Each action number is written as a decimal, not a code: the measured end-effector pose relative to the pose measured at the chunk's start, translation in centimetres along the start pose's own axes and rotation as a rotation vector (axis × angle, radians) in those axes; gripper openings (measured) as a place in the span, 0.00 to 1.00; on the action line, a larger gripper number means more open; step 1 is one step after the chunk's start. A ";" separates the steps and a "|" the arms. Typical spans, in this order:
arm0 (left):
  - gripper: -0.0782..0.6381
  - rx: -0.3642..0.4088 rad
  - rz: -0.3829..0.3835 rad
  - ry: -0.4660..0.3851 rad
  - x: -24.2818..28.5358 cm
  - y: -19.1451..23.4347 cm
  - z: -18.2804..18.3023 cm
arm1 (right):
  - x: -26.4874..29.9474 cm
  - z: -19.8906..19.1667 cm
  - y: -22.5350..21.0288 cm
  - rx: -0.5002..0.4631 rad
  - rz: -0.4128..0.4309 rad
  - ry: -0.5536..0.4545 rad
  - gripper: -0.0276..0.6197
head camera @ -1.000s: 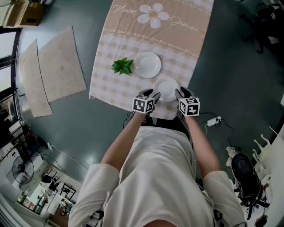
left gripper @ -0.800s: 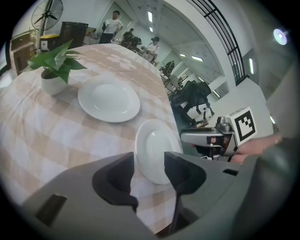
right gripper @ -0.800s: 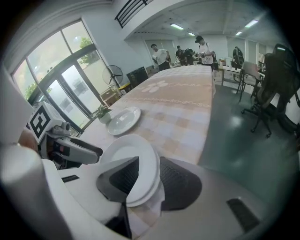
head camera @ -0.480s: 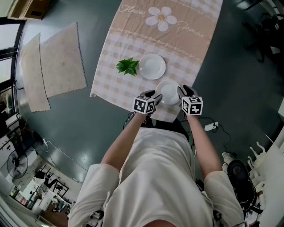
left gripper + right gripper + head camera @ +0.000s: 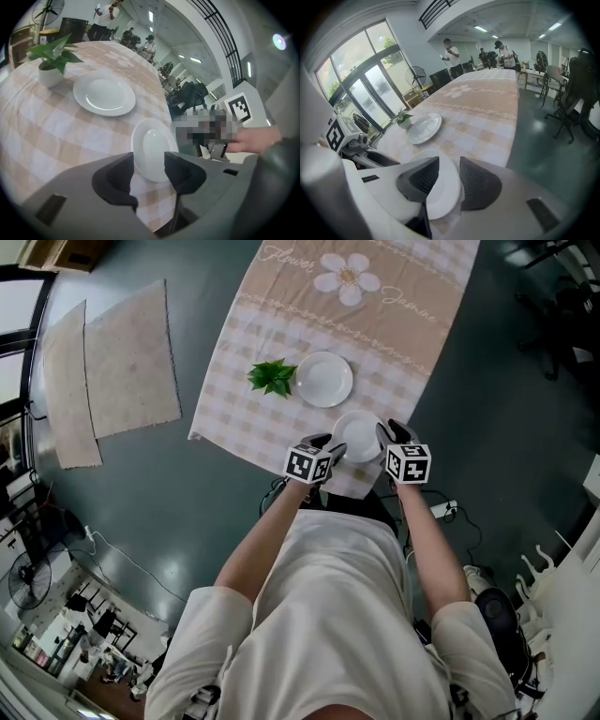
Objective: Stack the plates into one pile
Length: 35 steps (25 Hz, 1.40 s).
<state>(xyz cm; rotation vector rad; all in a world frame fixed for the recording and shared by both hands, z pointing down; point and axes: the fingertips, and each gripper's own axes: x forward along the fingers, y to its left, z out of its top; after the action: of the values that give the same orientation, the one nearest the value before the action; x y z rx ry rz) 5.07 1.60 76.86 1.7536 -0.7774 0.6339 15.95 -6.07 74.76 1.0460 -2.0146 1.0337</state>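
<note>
Hardly anything has moved since a second ago: both tongs stay at the near plate (image 5: pixel 359 435), one on each side, by the near edge of the table (image 5: pixel 242 413).

Closest in is the person's pale short-sleeved shirt (image 5: pixel 319 615), with both forearms reaching forward. The left tongs (image 5: pixel 149 163) stand with their dark, rounded jaws apart. The plate's rim shows in the gap between them, and checked cloth shows below it. Whether either jaw touches the plate I cannot tell. The right tongs (image 5: pixel 449 161) have ribbed dark pads drawn close on the opposite rim, one pad over the plate's face and one against its outer edge, so they appear to grip it.

That plate is round, glossy white and shallow, with a wide flat rim. In the left gripper view it looks tipped up from the cloth rather than lying flat.

A soft tablecloth (image 5: pixel 394 343) in beige and white checks covers the table. Farther in, a second white plate (image 5: pixel 324 379) of the same shape lies flat and well apart from the first. Just beside it on its left stands a small leafy green plant (image 5: pixel 273 377) in a white pot.

Toward the far edge the cloth carries a plain tan band with a printed white daisy (image 5: pixel 347 279). Two rough grey mats (image 5: pixel 127 357) lie on the smooth dark floor to the left.
</note>
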 end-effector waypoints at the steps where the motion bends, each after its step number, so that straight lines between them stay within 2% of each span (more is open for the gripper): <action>1: 0.40 -0.009 0.005 -0.011 -0.2 0.2 0.1 | 0.1 0.1 0.1 -0.004 0.003 0.002 0.28; 9: 0.40 -0.071 0.060 -0.140 -2.9 3.8 3.1 | 1.8 3.4 2.3 -0.055 0.087 0.003 0.28; 16: 0.39 -0.166 0.117 -0.258 -4.9 8.2 5.9 | 4.6 6.2 4.4 -0.067 0.148 0.011 0.28; 26: 0.38 -0.225 0.123 -0.320 -4.5 11.4 9.3 | 8.0 7.9 3.7 0.003 0.169 0.062 0.28; 35: 0.36 -0.232 0.134 -0.329 -3.9 12.5 10.8 | 10.0 8.3 3.7 0.052 0.202 0.064 0.28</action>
<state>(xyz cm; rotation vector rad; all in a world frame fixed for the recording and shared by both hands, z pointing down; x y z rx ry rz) -6.48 -10.76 78.45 1.6188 -1.1559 0.3284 6.51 -15.40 77.36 0.8361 -2.0823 1.2146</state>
